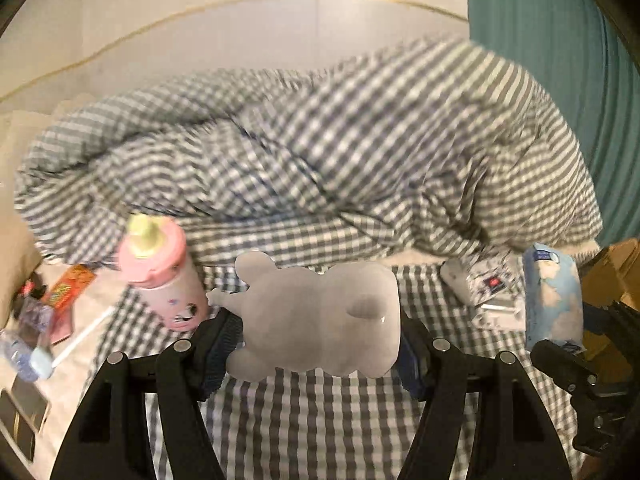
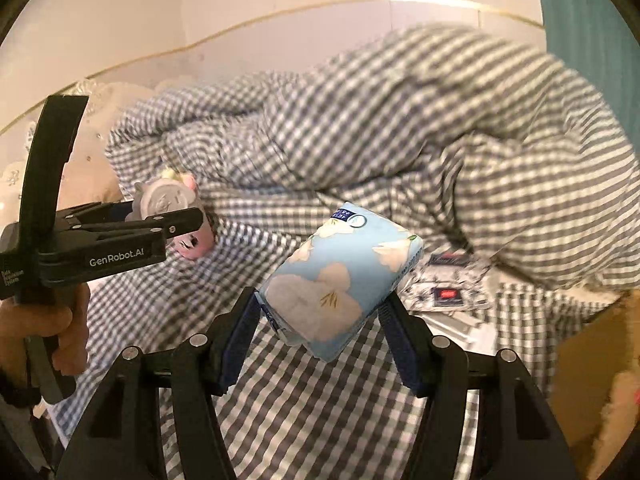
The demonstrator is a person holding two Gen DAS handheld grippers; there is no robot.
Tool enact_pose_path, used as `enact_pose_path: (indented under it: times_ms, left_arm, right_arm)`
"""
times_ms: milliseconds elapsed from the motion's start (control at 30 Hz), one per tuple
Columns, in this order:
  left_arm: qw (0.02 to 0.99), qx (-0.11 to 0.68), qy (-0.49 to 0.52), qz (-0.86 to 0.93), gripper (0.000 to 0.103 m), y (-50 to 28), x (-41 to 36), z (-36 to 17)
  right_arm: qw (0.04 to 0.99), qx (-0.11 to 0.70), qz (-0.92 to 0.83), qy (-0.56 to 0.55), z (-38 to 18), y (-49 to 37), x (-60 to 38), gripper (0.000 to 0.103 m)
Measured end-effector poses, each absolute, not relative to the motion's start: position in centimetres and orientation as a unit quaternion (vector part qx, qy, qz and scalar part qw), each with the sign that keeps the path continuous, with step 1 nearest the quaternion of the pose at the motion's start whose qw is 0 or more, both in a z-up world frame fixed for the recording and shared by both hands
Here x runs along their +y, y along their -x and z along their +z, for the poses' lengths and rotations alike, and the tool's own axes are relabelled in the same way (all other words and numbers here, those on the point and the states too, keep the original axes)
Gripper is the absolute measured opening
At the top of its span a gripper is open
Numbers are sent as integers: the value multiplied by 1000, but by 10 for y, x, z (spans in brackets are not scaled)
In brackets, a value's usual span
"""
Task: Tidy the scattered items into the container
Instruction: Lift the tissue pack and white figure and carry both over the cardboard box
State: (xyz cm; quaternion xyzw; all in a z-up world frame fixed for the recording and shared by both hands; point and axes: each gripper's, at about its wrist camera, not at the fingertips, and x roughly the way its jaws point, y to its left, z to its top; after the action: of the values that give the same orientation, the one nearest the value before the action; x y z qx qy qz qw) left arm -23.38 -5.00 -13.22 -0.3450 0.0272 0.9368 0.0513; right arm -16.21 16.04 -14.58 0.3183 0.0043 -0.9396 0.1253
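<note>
Both grippers point(image 1: 320, 344) point(image 2: 320, 320) half-open, w/ items clamped.

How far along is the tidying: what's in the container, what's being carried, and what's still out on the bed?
Nothing can be seen put away yet. In hand: the left hand-held gripper grips a pale grey toy, and the right hand-held gripper grips a blue tissue pack. Left on the checked bedding: a pink bottle, an orange packet, a small water bottle and printed packets.
</note>
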Motion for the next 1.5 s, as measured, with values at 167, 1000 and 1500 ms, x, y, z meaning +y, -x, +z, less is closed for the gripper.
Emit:
enact_pose_path:
  times_ms: [167, 1000, 1500]
  left_arm:
    - [32, 4, 311, 950, 69, 182, -53, -99]
    - [94, 11, 256, 962, 69, 41, 49, -39]
    - [223, 45, 245, 942, 69, 29, 191, -30]
  right_arm:
    - [124, 1, -948, -293, -115, 122, 169, 61]
    - [50, -1, -975, -214, -38, -31, 267, 62]
    - [-74, -17, -969, -234, -35, -80, 384, 62]
